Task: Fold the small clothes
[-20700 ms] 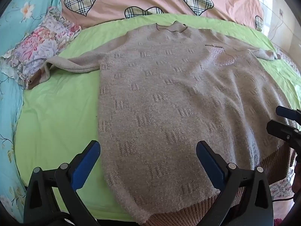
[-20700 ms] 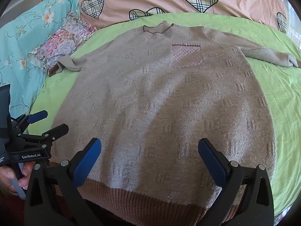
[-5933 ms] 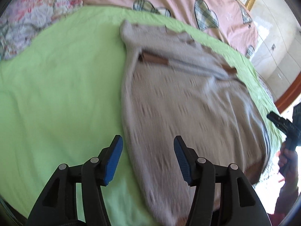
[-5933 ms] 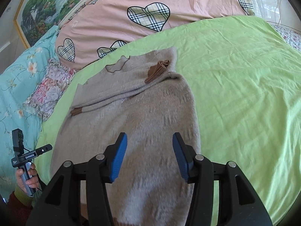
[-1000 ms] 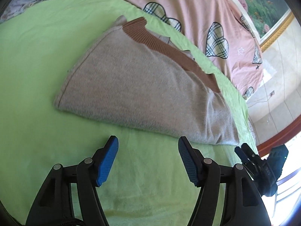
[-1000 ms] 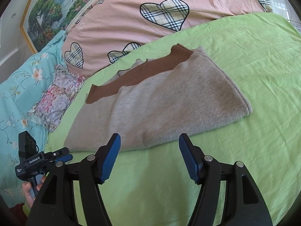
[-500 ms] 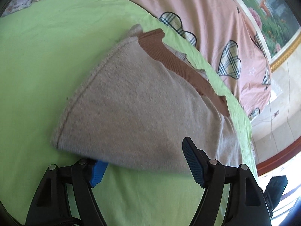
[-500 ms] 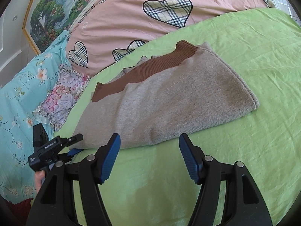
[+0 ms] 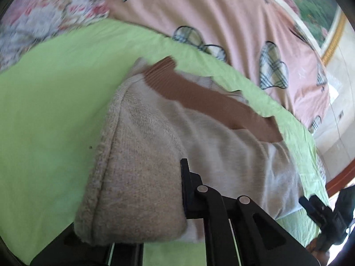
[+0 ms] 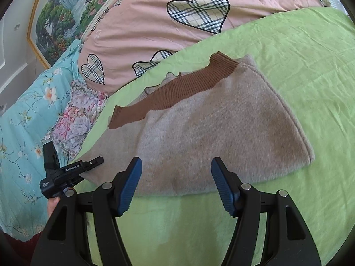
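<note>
Folded sweater (image 10: 199, 137) lies crosswise — left tool (image 10: 88, 166) clenches its end, right tool (image 10: 175, 184) released.

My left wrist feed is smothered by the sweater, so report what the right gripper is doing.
Observer: The right gripper is open and grips nothing; it hangs over the folded sweater's near edge.
Operator: Now tell me where my left gripper bites.
Observer: The left gripper pinches the sweater's near left corner, one finger above the fabric and one below.
Operator: Describe the far end.
Observer: The sweater's right end lies flat on the green sheet.
</note>
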Action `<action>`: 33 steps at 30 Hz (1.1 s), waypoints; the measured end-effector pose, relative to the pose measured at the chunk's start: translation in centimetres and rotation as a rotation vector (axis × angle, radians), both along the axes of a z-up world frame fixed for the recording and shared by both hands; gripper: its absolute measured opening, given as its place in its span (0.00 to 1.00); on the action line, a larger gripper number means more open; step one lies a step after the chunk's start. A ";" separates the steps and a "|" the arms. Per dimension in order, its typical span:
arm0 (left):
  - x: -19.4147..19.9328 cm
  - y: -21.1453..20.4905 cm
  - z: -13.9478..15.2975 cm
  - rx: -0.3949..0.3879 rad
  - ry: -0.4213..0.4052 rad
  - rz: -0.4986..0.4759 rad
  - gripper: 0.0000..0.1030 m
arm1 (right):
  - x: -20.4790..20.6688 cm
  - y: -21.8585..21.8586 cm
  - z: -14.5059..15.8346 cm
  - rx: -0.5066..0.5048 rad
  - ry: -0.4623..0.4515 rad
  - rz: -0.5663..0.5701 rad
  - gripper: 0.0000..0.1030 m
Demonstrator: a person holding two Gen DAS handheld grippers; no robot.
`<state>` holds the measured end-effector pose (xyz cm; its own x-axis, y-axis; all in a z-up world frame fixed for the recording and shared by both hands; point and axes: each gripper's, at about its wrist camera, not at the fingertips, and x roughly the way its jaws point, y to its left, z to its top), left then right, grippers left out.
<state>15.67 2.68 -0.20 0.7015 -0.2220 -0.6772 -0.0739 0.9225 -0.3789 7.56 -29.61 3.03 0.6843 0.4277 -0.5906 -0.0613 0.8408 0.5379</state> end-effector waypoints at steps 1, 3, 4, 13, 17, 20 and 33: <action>0.0 -0.9 0.8 0.017 -0.020 -0.020 0.07 | 0.6 -0.5 0.2 0.009 0.006 0.006 0.64; 0.2 -3.2 2.3 0.064 -0.054 -0.071 0.07 | 2.1 -1.5 0.4 0.032 0.029 0.018 0.64; 0.3 -4.3 2.9 0.080 -0.065 -0.095 0.07 | 2.7 -1.8 0.5 0.030 0.037 0.024 0.64; 1.7 -15.8 2.4 0.243 -0.080 -0.335 0.07 | 9.5 -3.5 0.4 0.203 0.091 0.128 0.64; 1.9 -18.3 -0.4 0.285 -0.034 -0.391 0.07 | 13.0 -1.8 -0.8 0.294 0.152 0.228 0.68; 1.6 -18.3 -0.5 0.288 -0.049 -0.395 0.07 | 15.2 0.0 -1.7 0.283 0.200 0.263 0.74; 1.0 -18.0 2.3 0.285 -0.085 -0.437 0.07 | 22.1 6.3 -1.2 0.213 0.171 0.376 0.16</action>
<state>16.67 -15.35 2.10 0.6394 -0.3215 -0.6984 0.3610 0.9276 -0.0965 29.62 -23.36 1.84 0.3588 0.7513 -0.5539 -0.2360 0.6472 0.7249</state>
